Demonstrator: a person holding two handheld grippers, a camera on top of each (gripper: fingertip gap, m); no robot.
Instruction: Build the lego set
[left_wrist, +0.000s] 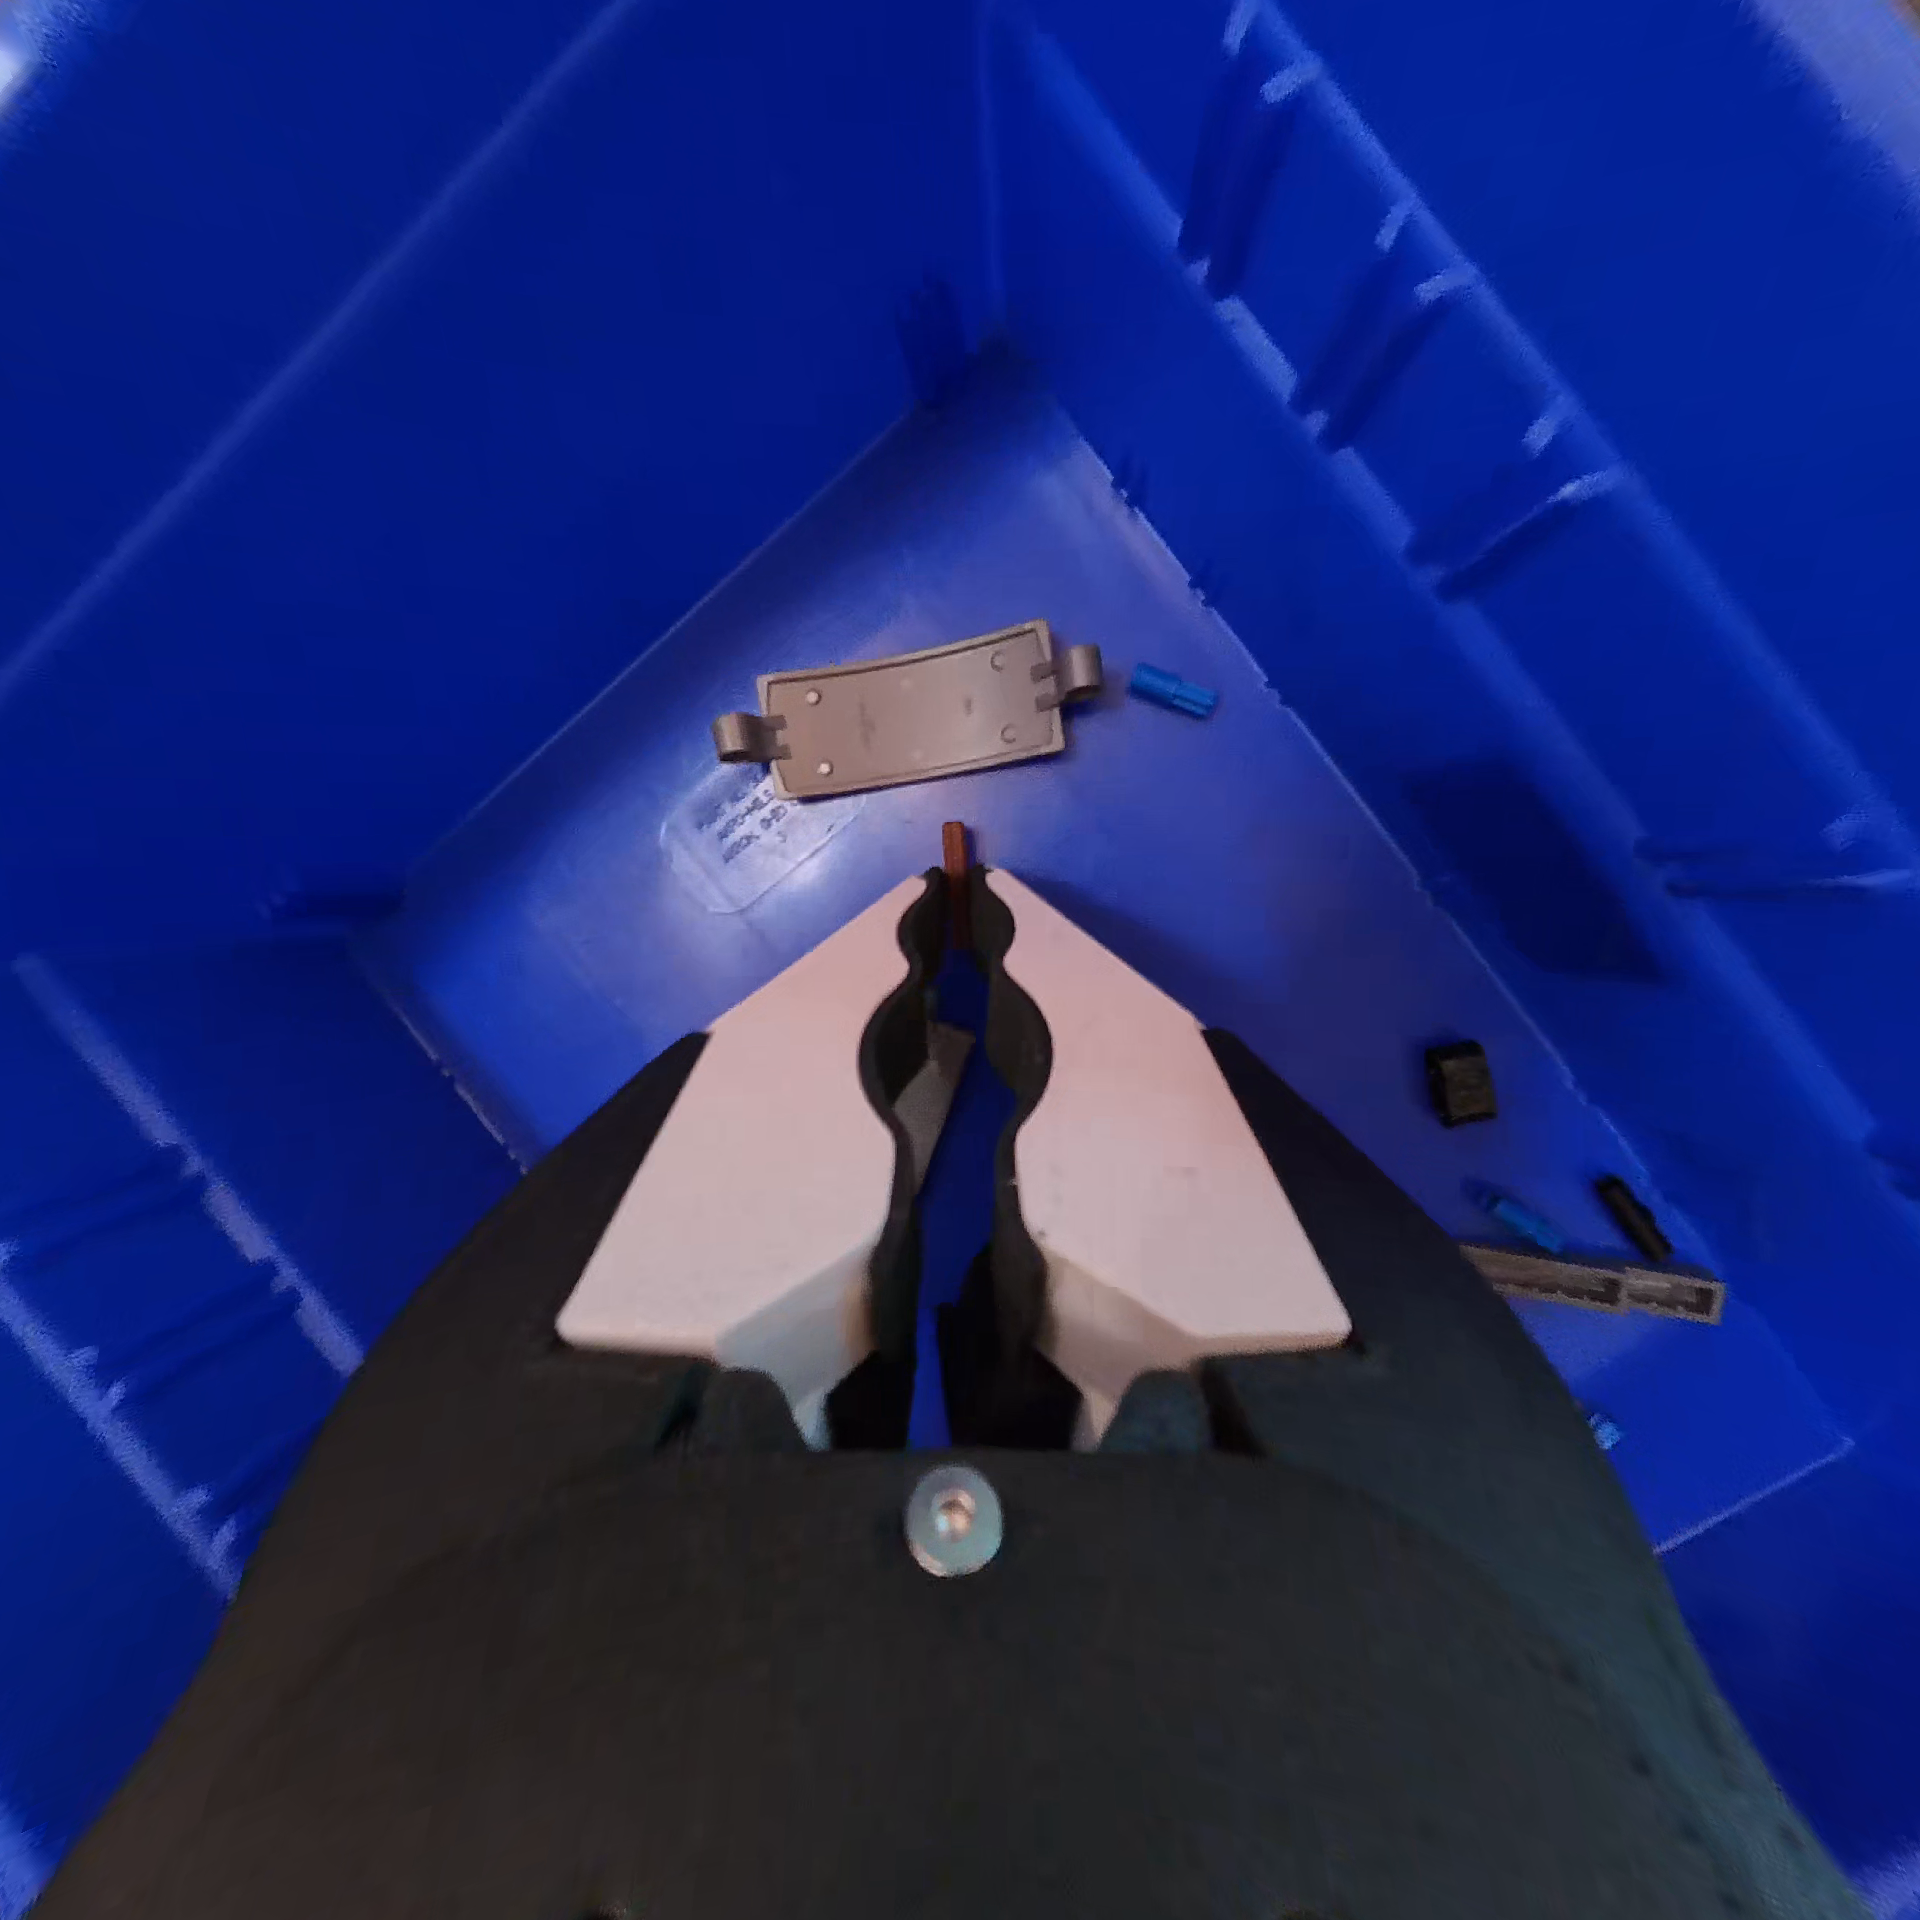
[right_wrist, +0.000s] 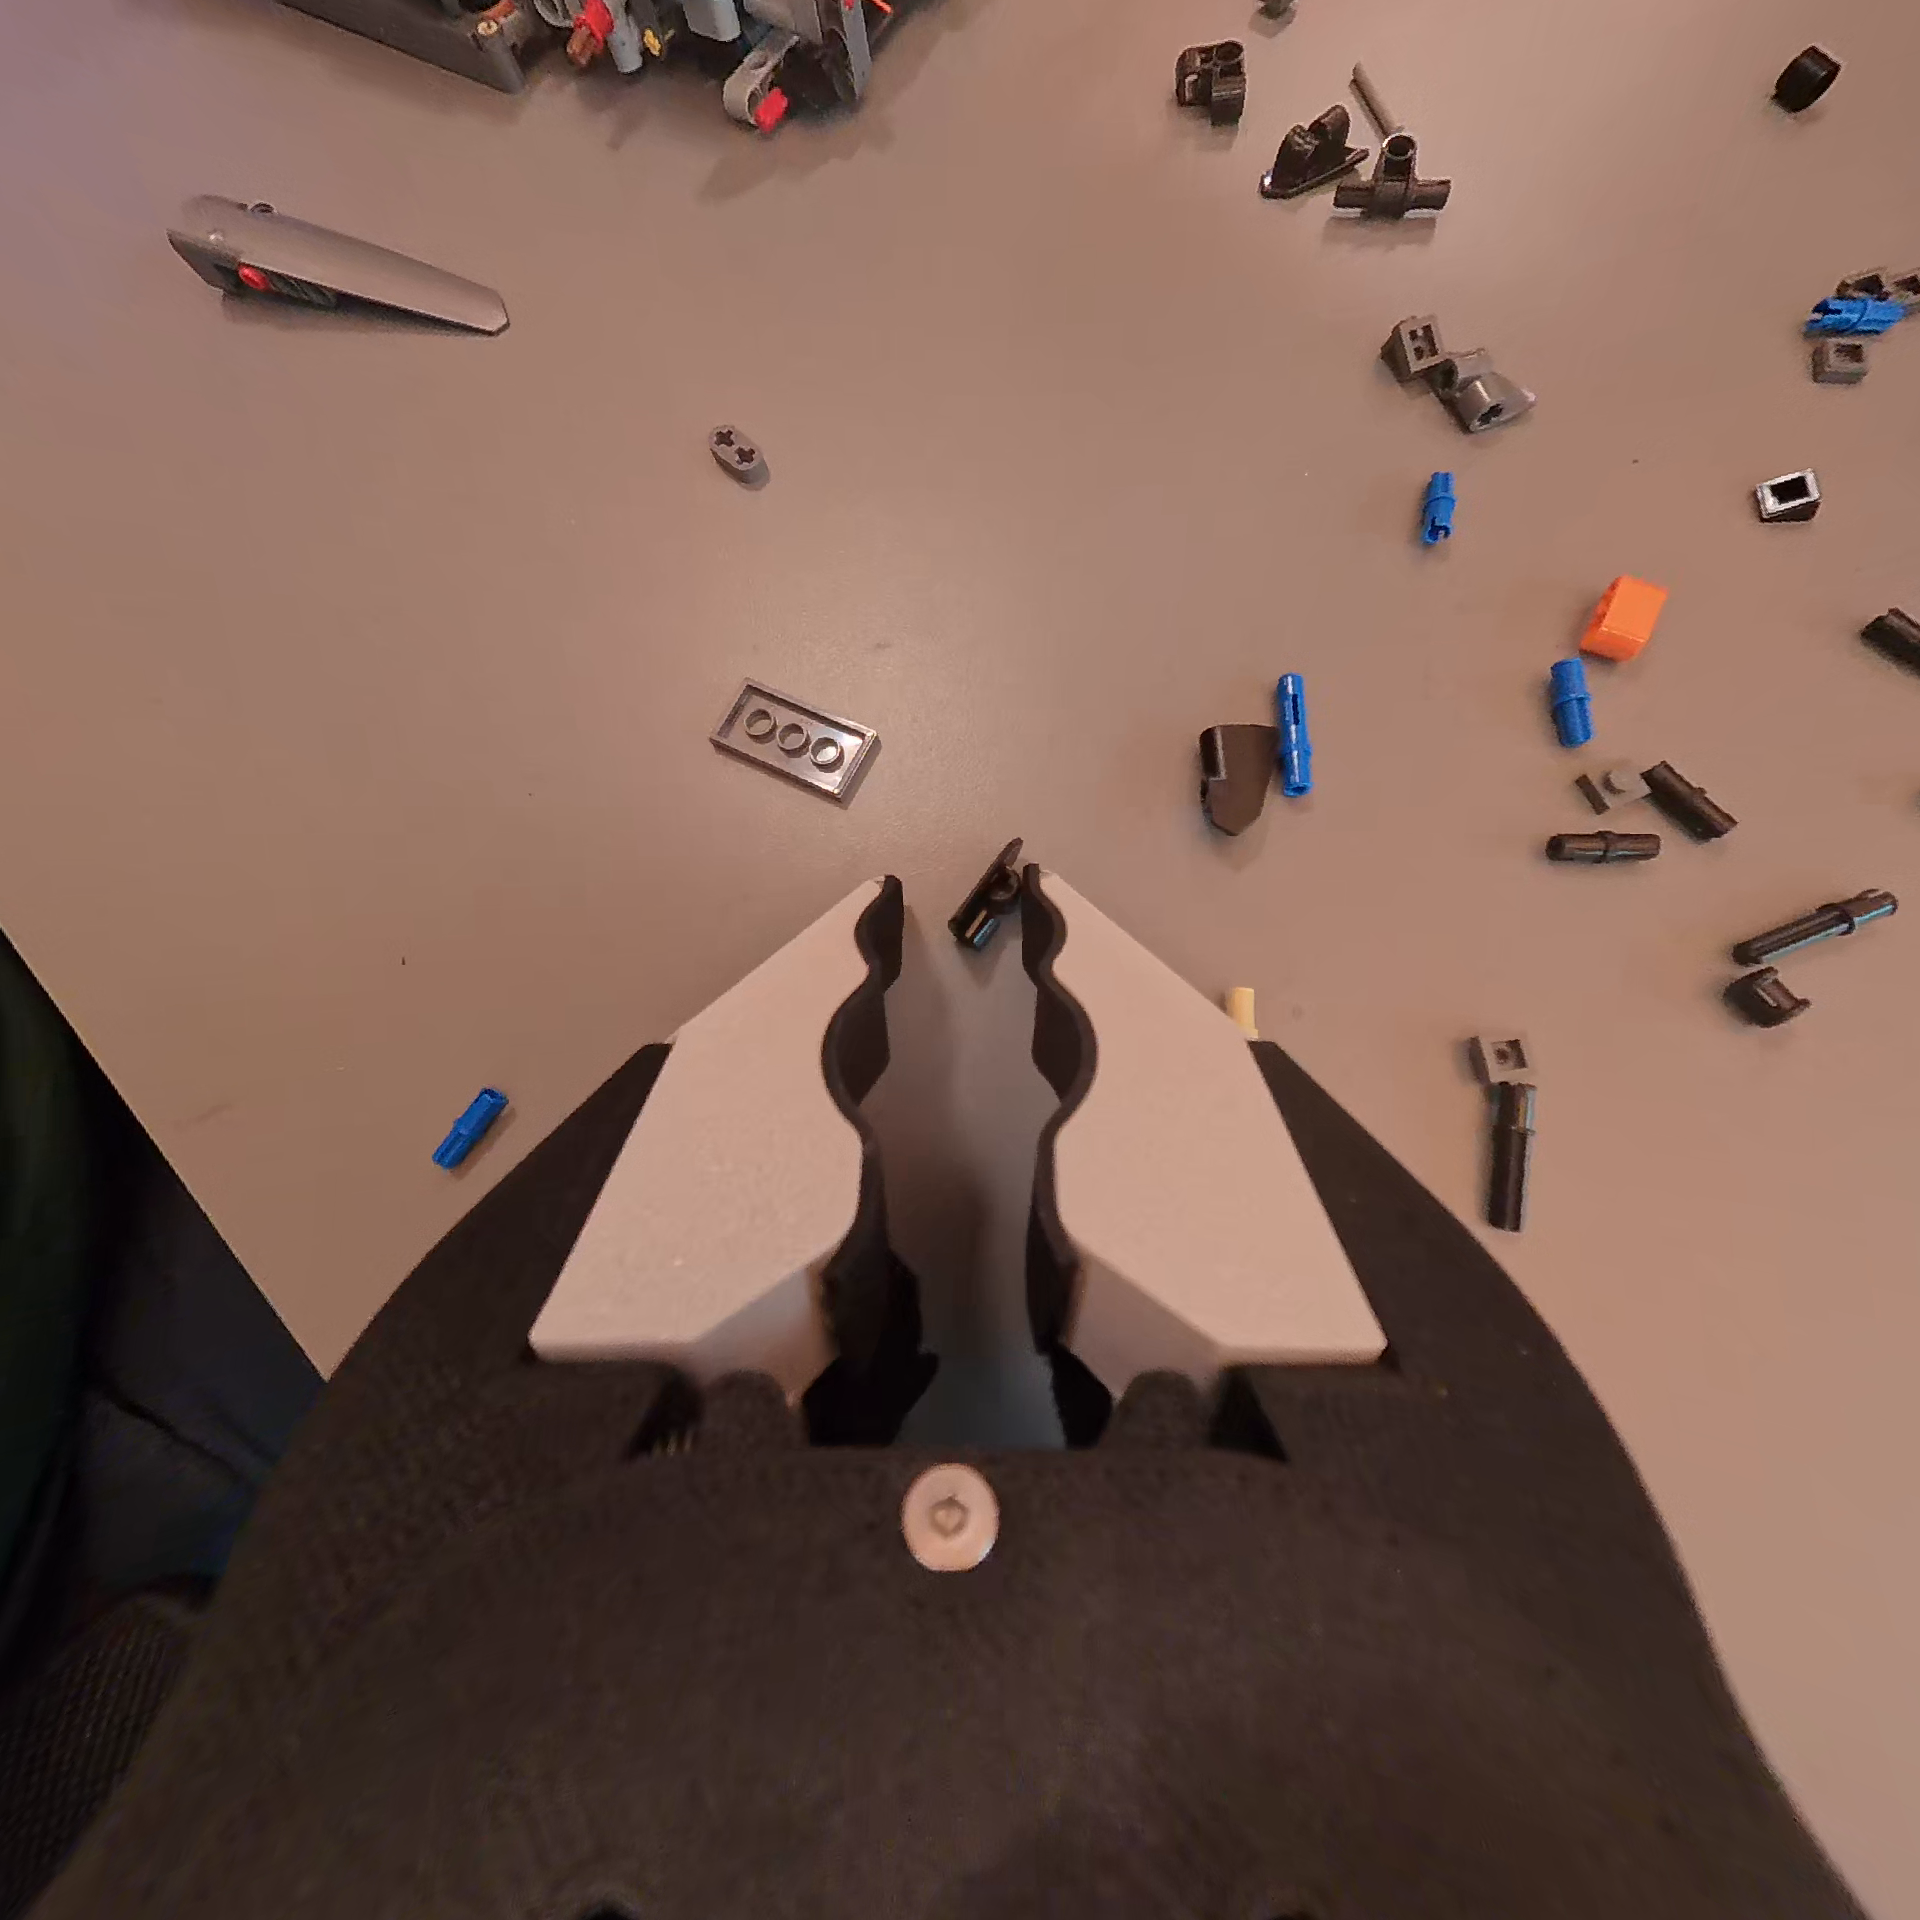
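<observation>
Left gripper (left_wrist: 954, 883) pinched a thin brown peg (left_wrist: 953, 844) over the blue bin (left_wrist: 520, 468), light, rigid, slippery, gripped mid-shaft; right gripper (right_wrist: 961, 883) fingers stood released beside a black pin (right_wrist: 985, 902) on the tabletop (right_wrist: 623, 582).

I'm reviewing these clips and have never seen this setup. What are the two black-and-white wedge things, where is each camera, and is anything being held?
Each wedge is a hand-held two-finger tool with a camera looking along its fingers. The left tool reaches into a blue bin and is shut on a small brown pin; a grey panel lies on the bin floor. The right tool hangs open over a table strewn with loose Lego parts, a small black piece lying at its tips, not gripped.
</observation>
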